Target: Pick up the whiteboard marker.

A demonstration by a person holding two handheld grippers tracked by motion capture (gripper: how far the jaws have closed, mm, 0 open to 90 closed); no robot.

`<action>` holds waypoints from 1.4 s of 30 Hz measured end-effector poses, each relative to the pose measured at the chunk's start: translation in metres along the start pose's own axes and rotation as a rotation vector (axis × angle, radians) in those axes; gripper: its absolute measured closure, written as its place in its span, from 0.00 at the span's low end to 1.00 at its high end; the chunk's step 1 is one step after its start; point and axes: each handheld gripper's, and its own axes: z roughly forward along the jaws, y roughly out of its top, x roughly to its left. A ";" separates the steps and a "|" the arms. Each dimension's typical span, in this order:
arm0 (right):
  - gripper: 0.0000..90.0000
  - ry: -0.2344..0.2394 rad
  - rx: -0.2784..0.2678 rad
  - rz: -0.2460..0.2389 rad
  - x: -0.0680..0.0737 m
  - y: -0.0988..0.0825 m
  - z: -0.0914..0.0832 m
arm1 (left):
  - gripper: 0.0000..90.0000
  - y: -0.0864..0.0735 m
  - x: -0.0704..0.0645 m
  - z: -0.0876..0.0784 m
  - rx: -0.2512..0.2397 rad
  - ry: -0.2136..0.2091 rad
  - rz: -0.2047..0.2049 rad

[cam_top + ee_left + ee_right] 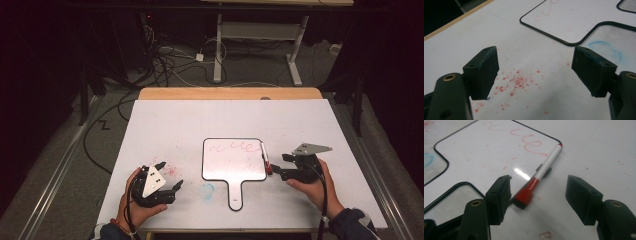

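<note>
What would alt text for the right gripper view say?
A red-capped marker lies along the edge of a small whiteboard with red scribbles, its cap end between the open black jaws of the right tool, which do not touch it.

Only an unreadable red scribble on the whiteboard (232, 157)

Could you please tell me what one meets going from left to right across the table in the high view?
Left gripper → red specks → blue smudge → small whiteboard → red marker → right gripper, jaws open around the marker's cap end.
</note>
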 end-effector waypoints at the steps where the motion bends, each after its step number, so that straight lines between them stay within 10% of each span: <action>1: 0.42 -0.001 -0.002 -0.004 -0.002 0.004 0.004 | 0.23 0.000 0.000 0.000 0.003 0.004 0.006; 16: 0.64 0.018 0.127 0.088 -0.025 0.040 0.071 | 0.23 -0.002 -0.003 0.003 0.034 -0.001 0.029; 26: 0.89 0.080 0.134 0.153 -0.030 0.038 0.075 | 0.24 -0.002 -0.002 0.006 0.043 -0.017 0.011; 36: 0.91 0.055 0.119 0.115 -0.025 0.041 0.069 | 0.24 0.006 -0.007 0.012 0.032 -0.042 -0.001; 42: 0.91 0.063 0.028 0.087 -0.015 0.047 0.053 | 0.25 0.023 -0.003 0.017 -0.042 -0.085 -0.086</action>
